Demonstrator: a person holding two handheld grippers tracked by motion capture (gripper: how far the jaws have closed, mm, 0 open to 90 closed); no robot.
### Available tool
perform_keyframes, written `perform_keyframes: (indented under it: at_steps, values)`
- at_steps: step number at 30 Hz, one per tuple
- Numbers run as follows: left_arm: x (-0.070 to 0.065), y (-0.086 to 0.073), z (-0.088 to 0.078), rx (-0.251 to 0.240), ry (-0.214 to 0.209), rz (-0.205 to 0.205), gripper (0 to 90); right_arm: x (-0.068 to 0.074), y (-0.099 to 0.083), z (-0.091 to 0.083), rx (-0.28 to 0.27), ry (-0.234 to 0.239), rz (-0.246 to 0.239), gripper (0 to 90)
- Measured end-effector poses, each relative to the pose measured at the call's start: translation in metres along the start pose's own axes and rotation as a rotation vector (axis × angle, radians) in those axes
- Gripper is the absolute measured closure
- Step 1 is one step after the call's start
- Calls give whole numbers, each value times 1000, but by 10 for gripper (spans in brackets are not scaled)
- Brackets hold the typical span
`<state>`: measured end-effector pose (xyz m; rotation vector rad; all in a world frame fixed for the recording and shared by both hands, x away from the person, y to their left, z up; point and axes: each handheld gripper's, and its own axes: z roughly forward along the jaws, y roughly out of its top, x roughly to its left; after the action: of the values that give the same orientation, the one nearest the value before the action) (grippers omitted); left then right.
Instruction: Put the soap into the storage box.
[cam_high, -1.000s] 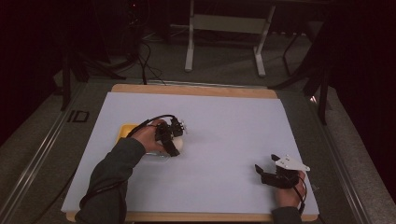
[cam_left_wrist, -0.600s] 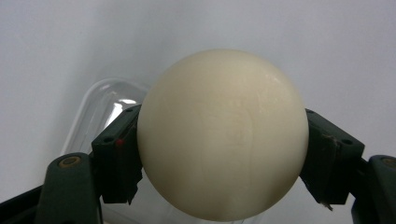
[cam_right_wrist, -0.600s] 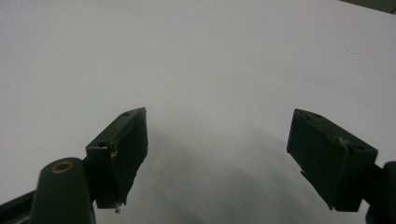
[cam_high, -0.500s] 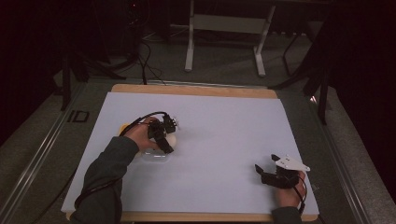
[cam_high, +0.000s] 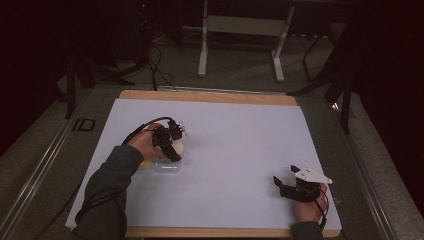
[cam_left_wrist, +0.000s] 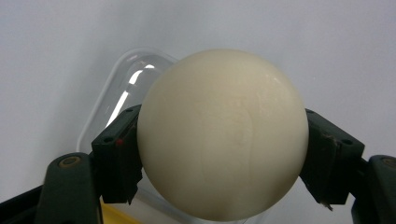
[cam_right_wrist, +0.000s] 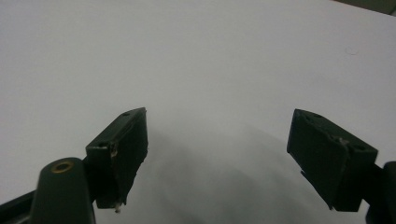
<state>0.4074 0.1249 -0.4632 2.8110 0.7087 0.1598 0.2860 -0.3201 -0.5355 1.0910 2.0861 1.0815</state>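
A cream-white ball (cam_left_wrist: 223, 135) sits clamped between the two black jaws of my left gripper (cam_left_wrist: 224, 154). In the high view that gripper (cam_high: 172, 150) hovers at the table's left middle with the ball (cam_high: 178, 147) just above a clear plastic container (cam_high: 166, 166). The container's rounded rim (cam_left_wrist: 122, 79) shows behind the ball, and a yellow object (cam_high: 145, 163) lies at its left side. My right gripper (cam_high: 284, 184) rests near the front right of the table; its jaws (cam_right_wrist: 217, 158) stand wide apart with nothing between them.
White paper (cam_high: 235, 135) covers a wooden table top (cam_high: 210, 95). Beyond the far edge stand a white frame's legs (cam_high: 240, 45) and cables (cam_high: 155, 60) on the floor. A metal rail (cam_high: 45, 160) runs along the left side.
My left gripper has moved toward the near side with the ball, from over the yellow object to above the clear container. The right gripper has stayed still.
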Motion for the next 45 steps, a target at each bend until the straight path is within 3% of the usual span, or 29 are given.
perform_keyframes:
  at_steps: [21,45]
  values:
    - [16,-22,-17,-27,44,-64,253,0,0,0,-3,-1,2,202]
    - [28,-40,-24,-26,56,-132,253,0,0,0,-4,-2,1,202]
